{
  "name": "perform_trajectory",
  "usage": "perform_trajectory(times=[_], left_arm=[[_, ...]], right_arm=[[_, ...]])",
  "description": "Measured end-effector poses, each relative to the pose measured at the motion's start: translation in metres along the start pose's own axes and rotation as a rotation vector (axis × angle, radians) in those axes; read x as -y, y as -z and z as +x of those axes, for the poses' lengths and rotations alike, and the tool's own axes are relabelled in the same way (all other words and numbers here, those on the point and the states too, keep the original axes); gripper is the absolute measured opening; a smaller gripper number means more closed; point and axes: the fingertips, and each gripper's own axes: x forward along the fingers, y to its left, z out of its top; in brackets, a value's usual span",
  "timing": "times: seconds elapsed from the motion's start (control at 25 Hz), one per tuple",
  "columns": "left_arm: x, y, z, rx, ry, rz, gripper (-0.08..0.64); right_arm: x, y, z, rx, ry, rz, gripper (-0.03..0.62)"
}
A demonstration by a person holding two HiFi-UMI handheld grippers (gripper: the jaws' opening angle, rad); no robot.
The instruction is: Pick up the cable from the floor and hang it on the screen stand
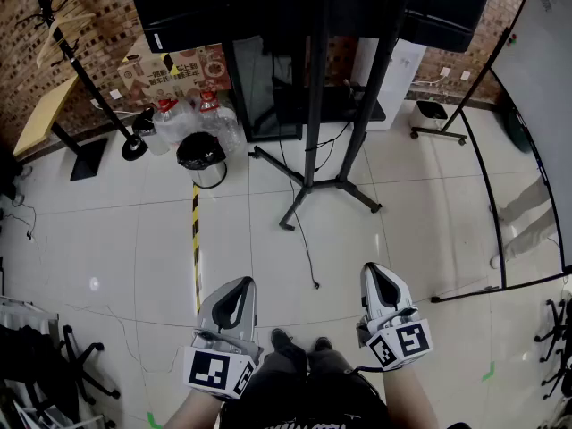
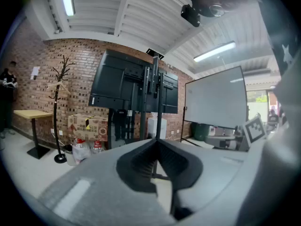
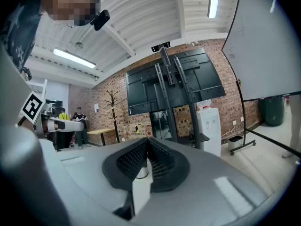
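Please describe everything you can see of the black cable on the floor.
The cable is thin and black, with a coating that looks like rubber. It comes down from the screen stand, passes close to one stand leg and lies in a loose curve on the pale tiled floor. Its free end, with a small plug, points toward the person. Nothing holds it.

Office or lab room, brick wall (image 2: 47,69), whiteboard (image 2: 216,100), screen stand (image 1: 313,105), water dispenser (image 3: 210,126), tiled floor (image 1: 134,239)
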Motion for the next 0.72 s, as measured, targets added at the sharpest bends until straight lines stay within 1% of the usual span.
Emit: perform_trajectory(times=[0.16, 0.32, 0.4, 0.56, 0.72], left_arm=[[-0.016, 0.003, 0.023, 0.004, 0.028, -0.015, 0.006], [-0.016, 0.002, 0.041, -0.002, 0.057, -0.017, 0.005], [-0.017, 0.001, 0.051, -0.008, 0.057, -0.016, 0.006], [-0.024, 0.002, 0.075, -0.029, 0.011, 0.007, 0.006], [-0.035, 0.002, 0.102, -0.031, -0.081, 0.023, 0.005]], right_arm=[[0.003, -0.005, 0.017, 0.027, 0.028, -0.001, 0.008], [0.012, -0.002, 0.025, 0.015, 0.047, -0.010, 0.008], [0.020, -0.002, 0.034, 0.012, 0.043, -0.011, 0.008], [0.041, 0.004, 0.067, 0.014, 0.012, 0.029, 0.008], [0.055, 0.016, 0.114, -0.002, -0.061, 0.078, 0.008]])
